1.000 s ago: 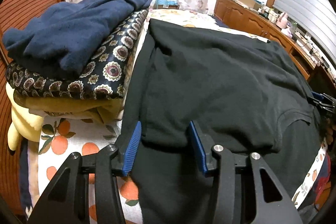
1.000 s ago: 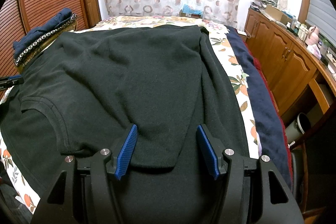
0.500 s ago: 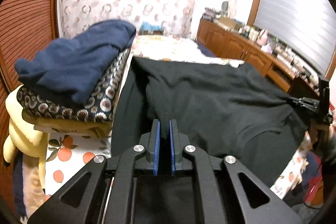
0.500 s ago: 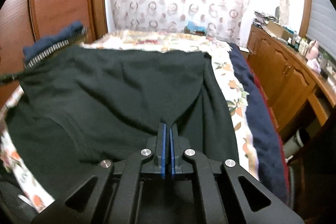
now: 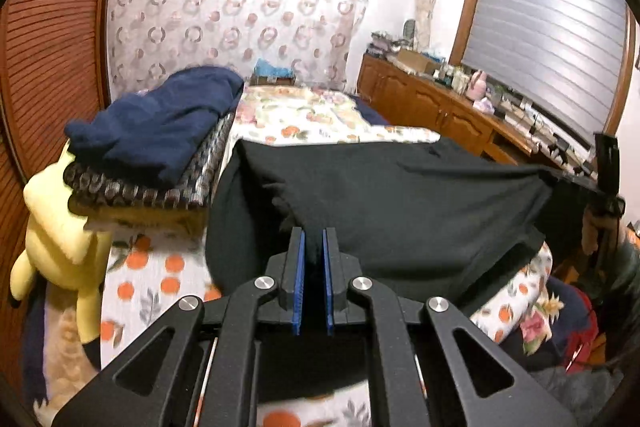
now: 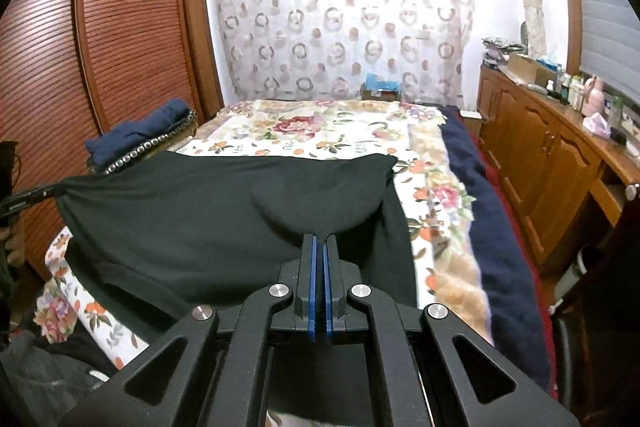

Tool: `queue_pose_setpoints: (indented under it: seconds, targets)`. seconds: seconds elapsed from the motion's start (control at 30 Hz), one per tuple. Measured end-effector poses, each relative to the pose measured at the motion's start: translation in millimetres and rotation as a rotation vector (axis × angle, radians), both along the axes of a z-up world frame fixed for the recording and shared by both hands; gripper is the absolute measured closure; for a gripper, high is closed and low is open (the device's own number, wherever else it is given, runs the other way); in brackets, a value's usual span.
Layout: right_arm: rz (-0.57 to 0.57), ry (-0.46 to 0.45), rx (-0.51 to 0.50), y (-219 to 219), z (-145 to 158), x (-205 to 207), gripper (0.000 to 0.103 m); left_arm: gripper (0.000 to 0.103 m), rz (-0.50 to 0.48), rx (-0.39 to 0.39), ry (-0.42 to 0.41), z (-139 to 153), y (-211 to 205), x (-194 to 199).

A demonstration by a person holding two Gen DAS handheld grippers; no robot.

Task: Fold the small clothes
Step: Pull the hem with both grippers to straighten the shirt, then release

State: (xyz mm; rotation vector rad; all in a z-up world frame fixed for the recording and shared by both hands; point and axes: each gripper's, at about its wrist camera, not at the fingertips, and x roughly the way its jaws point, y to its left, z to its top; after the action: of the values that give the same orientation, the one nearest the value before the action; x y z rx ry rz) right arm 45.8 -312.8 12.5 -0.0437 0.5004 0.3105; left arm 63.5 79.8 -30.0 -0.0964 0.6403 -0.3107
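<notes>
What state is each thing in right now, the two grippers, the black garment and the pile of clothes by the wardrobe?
Left gripper: shut on the black garment.
Right gripper: shut on its other edge.
Black garment: lifted and stretched between both grippers.
Pile of clothes: stacked, navy piece on top.

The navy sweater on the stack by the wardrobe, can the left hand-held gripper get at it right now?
Probably not yet: the left hand-held gripper is shut on the black garment. The navy sweater lies uncovered on top, so nothing else blocks it.

R claw (image 6: 319,247) pinches black garment (image 6: 192,203) edge, lifted taut over floral bedspread (image 6: 328,131).
</notes>
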Motion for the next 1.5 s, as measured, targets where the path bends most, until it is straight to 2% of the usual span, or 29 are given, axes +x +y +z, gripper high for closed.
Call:
queue_pose_setpoints:
  seconds: [0.4, 0.5, 0.67, 0.73, 0.8, 0.93, 1.07, 1.13, 1.27, 1.37, 1.5]
  targets:
    - [-0.033, 0.138, -0.064, 10, -46, 3, 0.100, 0.094, 0.058, 0.086, 0.115, -48, 1, -2]
    - [-0.047, 0.141, -0.073, 10, -43, 8, 0.100, 0.094, 0.062, 0.091, 0.118, -52, 0, -5]
    - [-0.064, 0.100, -0.082, 18, -22, 3, 0.093, 0.094, 0.062, 0.098, 0.108, -50, -2, -5]
    - [-0.072, 0.086, -0.092, 22, -21, -2, 0.074, 0.094, 0.062, 0.100, 0.106, -50, -3, -6]
    - [-0.061, 0.072, -0.091, 28, -18, -5, 0.069, 0.094, 0.062, 0.100, 0.106, -50, -3, -6]
    - [-0.020, 0.062, -0.090, 40, -29, -11, 0.061, 0.094, 0.062, 0.101, 0.108, -50, -4, -6]
    - [0.027, 0.068, -0.079, 58, -38, 0, 0.058, 0.094, 0.060, 0.110, 0.109, -49, -9, -6]
    - [0.052, 0.091, -0.071, 68, -47, 13, 0.055, 0.094, 0.062, 0.111, 0.110, -49, -9, -7]
    - [0.113, 0.155, -0.094, 99, -76, 30, 0.055, 0.093, 0.069, 0.120, 0.119, -52, -10, -6]
    - [0.145, 0.191, -0.126, 118, -93, 37, 0.055, 0.090, 0.075, 0.120, 0.134, -58, -8, -4]
    - [0.168, 0.206, -0.170, 130, -103, 43, 0.054, 0.060, 0.095, 0.133, 0.134, -62, -5, -2]
